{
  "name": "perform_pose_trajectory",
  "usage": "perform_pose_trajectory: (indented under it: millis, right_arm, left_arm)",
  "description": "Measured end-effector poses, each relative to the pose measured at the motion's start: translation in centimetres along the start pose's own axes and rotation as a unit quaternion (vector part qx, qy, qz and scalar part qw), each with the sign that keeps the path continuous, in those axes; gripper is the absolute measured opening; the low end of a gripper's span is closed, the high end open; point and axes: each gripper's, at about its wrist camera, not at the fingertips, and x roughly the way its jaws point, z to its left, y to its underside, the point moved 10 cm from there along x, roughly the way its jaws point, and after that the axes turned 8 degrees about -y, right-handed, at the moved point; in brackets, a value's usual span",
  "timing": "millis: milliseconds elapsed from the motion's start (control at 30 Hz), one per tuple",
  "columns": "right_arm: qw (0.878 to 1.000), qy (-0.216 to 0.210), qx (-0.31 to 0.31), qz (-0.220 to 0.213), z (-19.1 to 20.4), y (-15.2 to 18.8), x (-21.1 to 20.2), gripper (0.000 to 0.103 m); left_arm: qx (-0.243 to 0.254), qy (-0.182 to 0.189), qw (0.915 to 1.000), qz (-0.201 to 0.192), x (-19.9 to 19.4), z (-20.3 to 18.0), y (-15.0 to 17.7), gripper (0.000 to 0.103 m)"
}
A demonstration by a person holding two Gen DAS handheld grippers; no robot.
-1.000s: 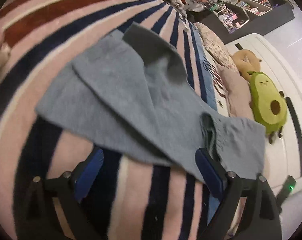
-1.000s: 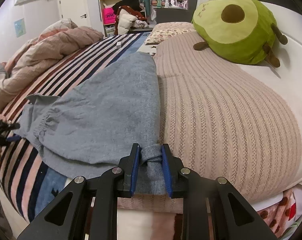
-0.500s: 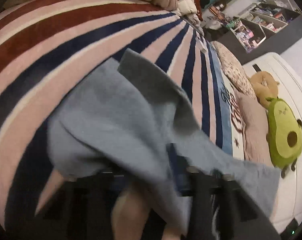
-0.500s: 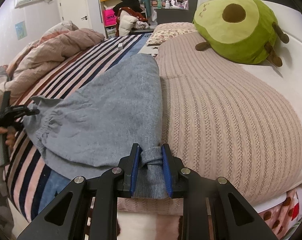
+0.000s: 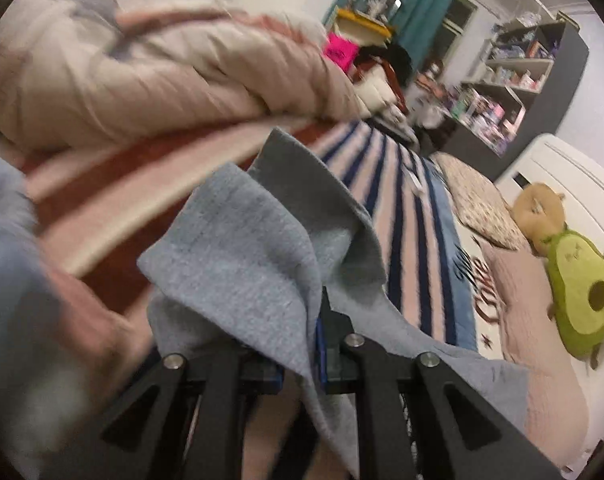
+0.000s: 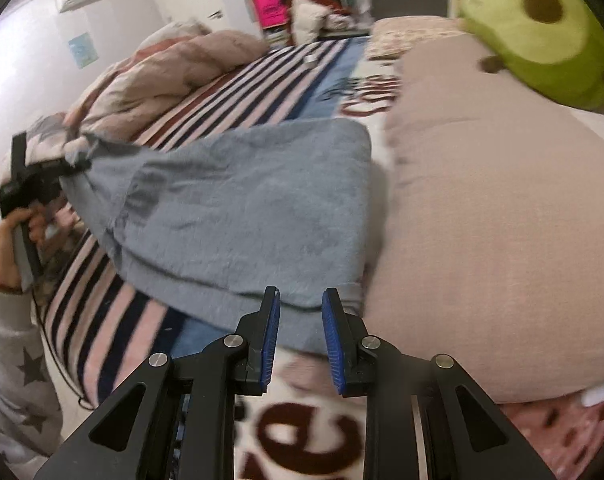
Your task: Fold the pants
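Left wrist view: left gripper (image 5: 302,344) has just clamped the grey pants (image 5: 253,264) and lifted them off the striped blanket (image 5: 406,216); right gripper (image 6: 300,338) stays clenched on the far hem, fold starting.

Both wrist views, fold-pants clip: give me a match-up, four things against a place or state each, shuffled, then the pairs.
Things:
1. grey-blue sweatpants
2. green avocado plush toy
3. crumpled pink-beige duvet
4. left gripper

Places or states:
A. heaped at the far side of the striped bedspread
B. lying beside the white headboard
C. shut on a fold of cloth
D. held at two ends, stretched over the bed

Pairs: 1-D, 2-B, 3-A, 4-C
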Motion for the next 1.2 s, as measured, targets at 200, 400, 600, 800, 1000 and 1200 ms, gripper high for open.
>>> perform_pose_trajectory:
  millis: [200, 400, 600, 800, 1000, 1200]
  right_arm:
    - [0.999, -0.03, -0.04, 0.003, 5.0, -0.4, 1.6, 0.018]
    - [0.999, -0.032, -0.042, -0.005, 5.4, -0.9, 1.5, 0.018]
    - [0.999, -0.026, -0.033, -0.005, 4.0, -1.1, 1.1, 0.018]
    - [1.0, -0.024, -0.013, -0.003, 2.3, -1.1, 1.4, 0.018]
    - [0.997, -0.079, 0.017, -0.003, 2.3, -2.6, 2.4, 0.03]
    - [0.994, -0.105, 0.028, -0.004, 3.8, -5.5, 6.0, 0.038]
  left_arm:
    - [0.047, -0.021, 0.9979, -0.04, -3.1, -0.1, -1.7, 0.009]
    - [0.149, 0.047, 0.9867, -0.044, -5.0, -8.9, 1.9, 0.009]
    - [0.278, 0.14, 0.9503, 0.007, -4.9, -18.8, 10.6, 0.015]
    - [0.315, 0.21, 0.9182, 0.118, -2.7, -20.6, 18.0, 0.056]
    - [0.277, 0.25, 0.9226, 0.098, -6.0, -18.3, 15.1, 0.08]
    - [0.237, 0.183, 0.9513, 0.075, -4.3, -13.3, 11.7, 0.081]
